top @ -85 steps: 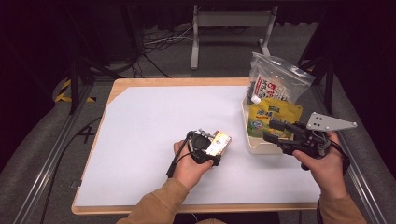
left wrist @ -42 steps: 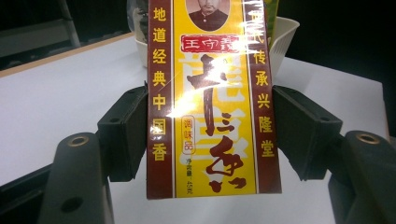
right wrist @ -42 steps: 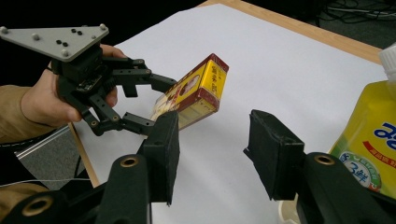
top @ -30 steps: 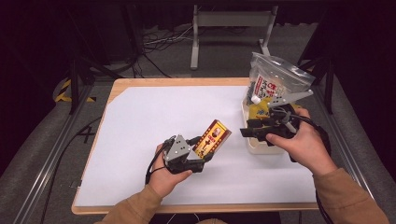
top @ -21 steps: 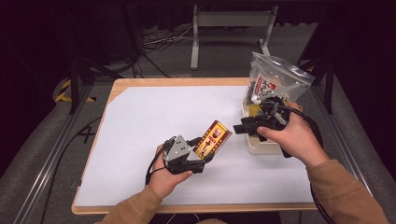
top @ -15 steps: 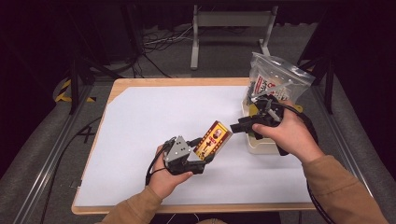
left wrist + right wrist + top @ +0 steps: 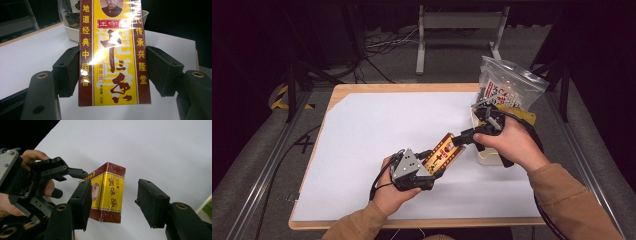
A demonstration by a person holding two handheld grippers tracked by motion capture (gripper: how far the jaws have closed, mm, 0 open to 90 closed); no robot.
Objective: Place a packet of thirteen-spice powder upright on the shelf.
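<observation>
Now my left tongs [image 7: 432, 172] clench the seasoning box [image 7: 443, 154] above the tabletop [image 7: 362, 130], tilted toward my released right tongs [image 7: 112, 202] straddling its far end for handover.

This looks like a recording lab or studio rather than a home. A wooden table [image 7: 362, 90] covered with a white sheet [image 7: 382, 130] stands on grey carpet, ringed by dark curtains, metal rails [image 7: 267, 165] and black stand legs [image 7: 292, 85]. Loose cables [image 7: 377, 47] run across the floor beside yellow-black hazard tape [image 7: 279, 97].
</observation>
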